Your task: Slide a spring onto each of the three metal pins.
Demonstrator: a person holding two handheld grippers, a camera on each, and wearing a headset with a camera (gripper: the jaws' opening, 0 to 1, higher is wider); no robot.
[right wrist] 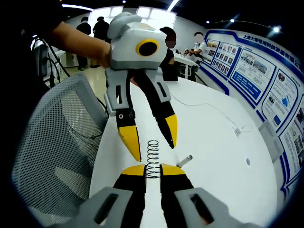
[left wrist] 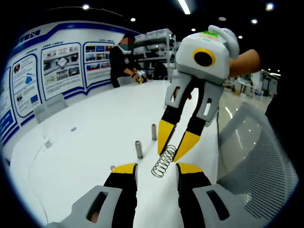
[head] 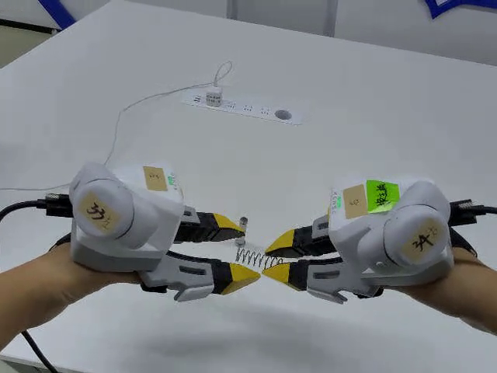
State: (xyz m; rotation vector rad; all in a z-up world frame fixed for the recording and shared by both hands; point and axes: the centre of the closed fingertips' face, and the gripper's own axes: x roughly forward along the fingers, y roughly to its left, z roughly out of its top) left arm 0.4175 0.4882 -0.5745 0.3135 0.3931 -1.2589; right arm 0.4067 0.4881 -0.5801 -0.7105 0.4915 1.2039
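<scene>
Holding one gripper in each hand over a white table [head: 365, 155], we see the two meet nose to nose low in the middle of the head view. The right gripper [head: 266, 260] comes in from the right side of the frame. Its yellow tips are squeezed almost together, and they pinch one end of a small spring [head: 252, 258]. In the right gripper view the spring [right wrist: 152, 154] sticks up from between those tips at the bottom middle.

The left gripper [head: 250, 250] comes in from the left side. Its jaws are wide apart and grip nothing. The loose end of the spring pokes into the gap between them. In the left gripper view the spring [left wrist: 164, 161] sits in the lower middle, just above that gripper's own yellow tips.

Left of the spring in that view, the near pin [left wrist: 138, 148] and the far pin [left wrist: 154, 131] stand upright on the table, close to each other. We cannot tell if the spring touches the table.

A white power strip [head: 245, 106] lies in the upper middle of the head view, with a thin white cable [head: 116, 128] running off to the left.
</scene>
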